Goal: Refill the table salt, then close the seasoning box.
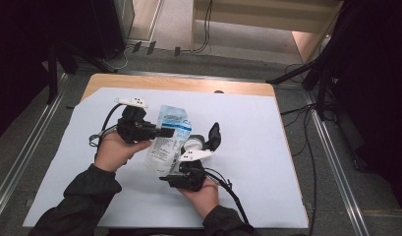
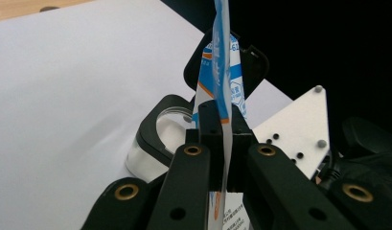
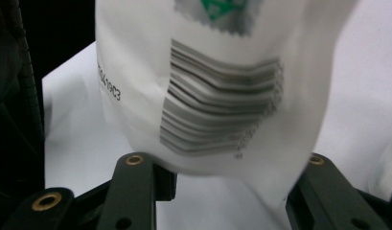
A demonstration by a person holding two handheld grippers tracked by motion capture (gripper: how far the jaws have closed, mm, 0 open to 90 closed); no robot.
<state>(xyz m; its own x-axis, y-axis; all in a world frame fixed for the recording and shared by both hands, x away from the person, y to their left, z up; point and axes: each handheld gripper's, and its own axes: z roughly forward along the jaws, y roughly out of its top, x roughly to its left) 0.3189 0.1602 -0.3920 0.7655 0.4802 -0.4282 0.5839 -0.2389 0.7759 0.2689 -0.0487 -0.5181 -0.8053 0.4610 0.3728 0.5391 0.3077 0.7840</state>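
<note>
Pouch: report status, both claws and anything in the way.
Left claw shut on pouch edge, pouch held above the white sheet. Right claw straddles its barcode end; grip unclear. Nothing in the way.

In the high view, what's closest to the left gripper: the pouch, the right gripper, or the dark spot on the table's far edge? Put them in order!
From the left gripper:
1. Pouch, pinched in its jaws.
2. Right gripper, just beyond the pouch, toward the person.
3. Dark spot, on the wooden far edge.
</note>
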